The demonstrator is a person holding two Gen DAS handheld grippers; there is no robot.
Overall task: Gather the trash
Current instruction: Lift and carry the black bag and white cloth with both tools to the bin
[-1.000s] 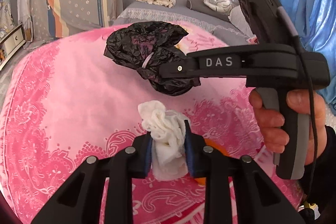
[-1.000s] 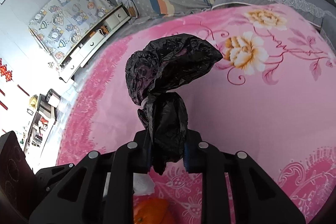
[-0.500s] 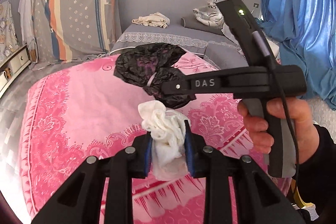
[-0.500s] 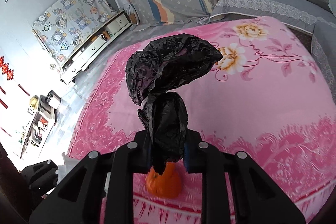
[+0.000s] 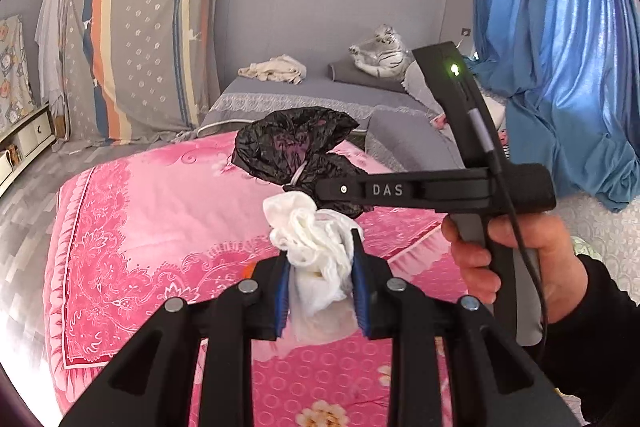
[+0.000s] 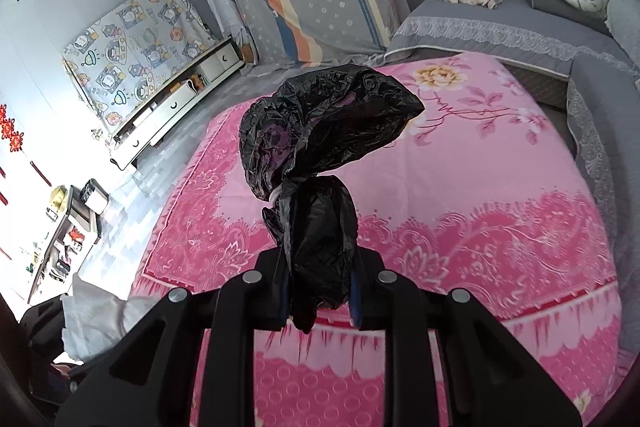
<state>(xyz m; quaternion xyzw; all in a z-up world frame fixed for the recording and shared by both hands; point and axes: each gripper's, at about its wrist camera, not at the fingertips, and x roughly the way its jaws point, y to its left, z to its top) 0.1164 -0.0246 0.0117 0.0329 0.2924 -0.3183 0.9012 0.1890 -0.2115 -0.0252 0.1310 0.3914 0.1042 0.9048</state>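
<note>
My left gripper [image 5: 319,263] is shut on a crumpled white tissue [image 5: 316,247], held up above the pink bed. My right gripper [image 6: 318,283] is shut on the neck of a black trash bag [image 6: 320,147], whose crumpled top bulges above the jaws. In the left wrist view the right gripper [image 5: 320,189] reaches in from the right with the black bag [image 5: 292,151] at its tip, just behind and above the tissue. A hand [image 5: 520,251] grips its handle. At the lower left of the right wrist view a white tissue [image 6: 100,319] shows beside the left gripper's body.
A pink flowered blanket [image 5: 152,227] covers the bed below both grippers. Behind it are a grey bed [image 5: 320,95] with a cream cloth [image 5: 276,69] and a tiger plush [image 5: 380,55], a striped mattress [image 5: 140,55] against the wall, blue curtains [image 5: 560,47] and white drawers [image 6: 180,99].
Both grippers have risen and drawn back from the bed with their loads still gripped; more of the room and the bed's near edge show. The orange object under them is almost hidden.
</note>
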